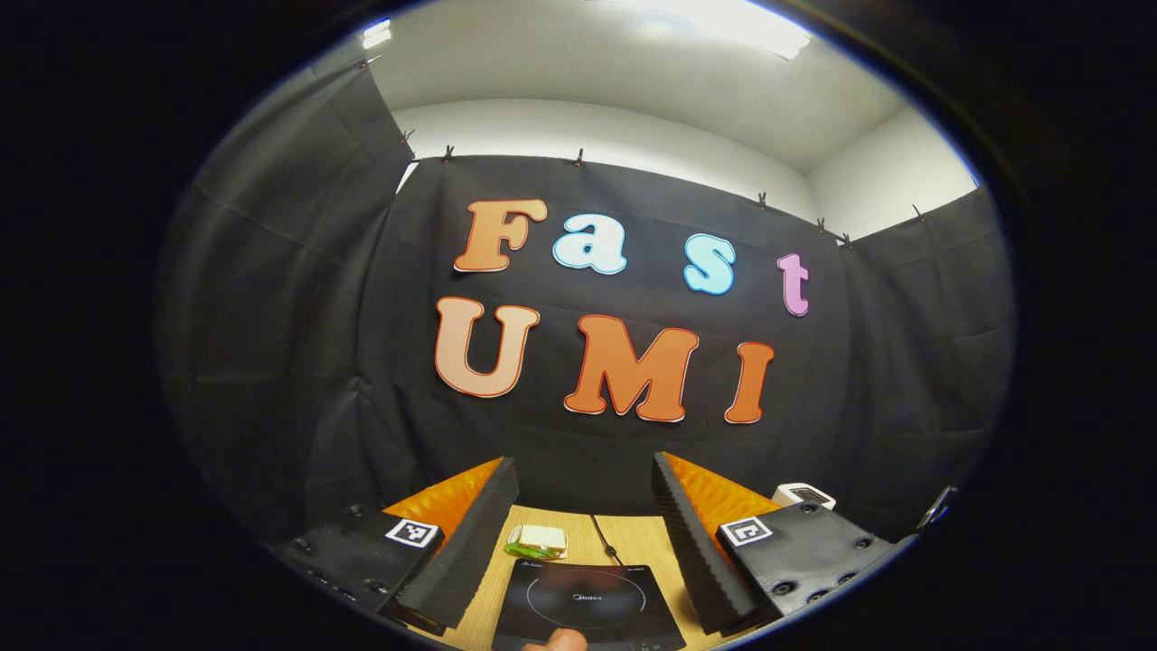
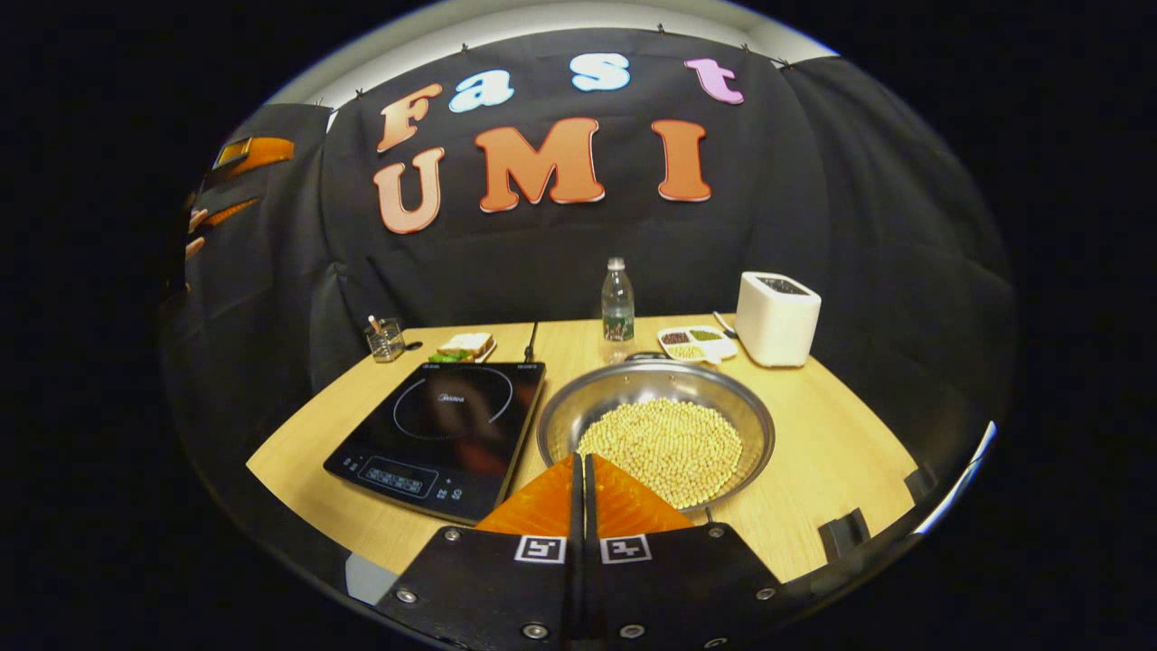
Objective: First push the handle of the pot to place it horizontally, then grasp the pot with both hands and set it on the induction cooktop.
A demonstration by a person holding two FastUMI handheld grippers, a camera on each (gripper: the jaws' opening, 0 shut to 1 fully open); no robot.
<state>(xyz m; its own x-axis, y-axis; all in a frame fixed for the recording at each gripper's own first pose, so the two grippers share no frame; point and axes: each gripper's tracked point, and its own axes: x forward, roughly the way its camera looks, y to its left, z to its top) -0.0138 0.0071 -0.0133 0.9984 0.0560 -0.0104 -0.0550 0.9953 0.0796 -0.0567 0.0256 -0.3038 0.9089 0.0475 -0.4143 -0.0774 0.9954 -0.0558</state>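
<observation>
We see the right gripper (image 2: 579,470) with fingers pressed together, poised over the near rim of the pot (image 2: 578,411), full of pale beans (image 2: 664,443). Induction cooktop (image 2: 443,425) just left; toaster (image 2: 777,316) far right; bottle (image 2: 617,307) behind.

Table layout, right gripper view

On the table (image 2: 841,452), the cooktop (image 2: 443,434) lies left of the pot (image 2: 655,429); along the far edge stand a bottle (image 2: 617,307), a toaster (image 2: 777,318) toward the right corner, and a sandwich (image 2: 465,345) behind the cooktop.
</observation>
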